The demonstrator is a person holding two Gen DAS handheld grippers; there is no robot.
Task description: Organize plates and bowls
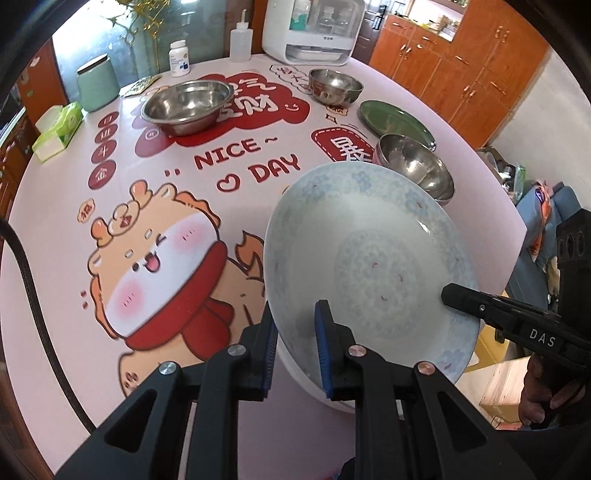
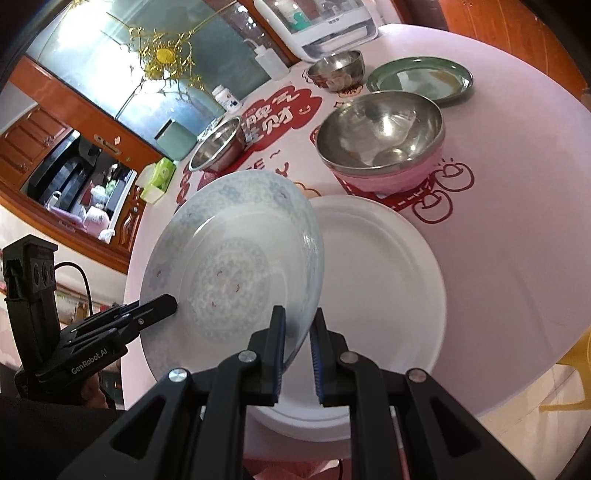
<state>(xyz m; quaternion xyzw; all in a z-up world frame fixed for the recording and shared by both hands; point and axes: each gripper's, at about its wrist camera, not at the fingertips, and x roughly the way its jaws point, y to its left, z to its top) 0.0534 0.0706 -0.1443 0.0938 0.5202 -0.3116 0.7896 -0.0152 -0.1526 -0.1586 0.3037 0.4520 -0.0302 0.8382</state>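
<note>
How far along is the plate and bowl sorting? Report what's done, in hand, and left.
Done: nothing looks stacked yet. In hand: both tongs, left and right, are shut on opposite rims of the blue-patterned plate, held tilted above the white plate. Left: the green plate, the pink-sided steel bowl, the small steel bowl and the wide steel bowl sit apart on the table.

- My patterned plate (image 2: 236, 266) covers the white plate's (image 2: 376, 280) left edge.
- Label on the pill bottle (image 1: 179, 59): too small for me to read.
- The white appliance (image 1: 314, 29) is cut off up top.
</note>
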